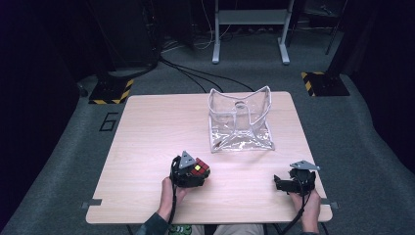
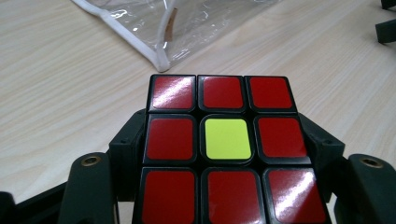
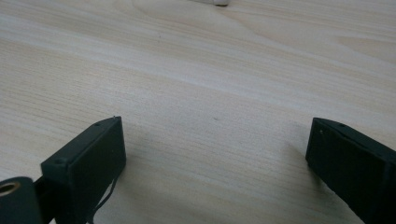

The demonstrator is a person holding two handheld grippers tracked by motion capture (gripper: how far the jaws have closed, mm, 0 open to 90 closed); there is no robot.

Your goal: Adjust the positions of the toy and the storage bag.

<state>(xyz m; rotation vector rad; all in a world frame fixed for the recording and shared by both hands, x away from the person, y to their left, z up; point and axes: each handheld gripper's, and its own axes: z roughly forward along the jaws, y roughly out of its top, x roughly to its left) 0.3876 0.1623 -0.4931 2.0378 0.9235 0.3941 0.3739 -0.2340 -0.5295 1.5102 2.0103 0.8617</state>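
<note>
A puzzle cube [image 1: 200, 169] with a red top face and one yellow centre tile sits between the jaws of my left gripper [image 1: 195, 175], near the table's front, left of centre. In the left gripper view the cube [image 2: 225, 149] is close up, with black jaws pressed against both of its sides. My right gripper [image 1: 283, 183] rests low at the front right of the table, its jaws wide apart. In the right gripper view its fingers [image 3: 93, 158] frame bare wood with nothing between them. A clear plastic zip pouch [image 1: 240, 120] stands open at the back centre.
The light wooden table [image 1: 147, 137] stands on grey carpet. The pouch's white-edged corner [image 2: 159, 56] lies just beyond the cube in the left gripper view. Cables and a white stand's legs [image 1: 249, 34] are on the floor behind the table.
</note>
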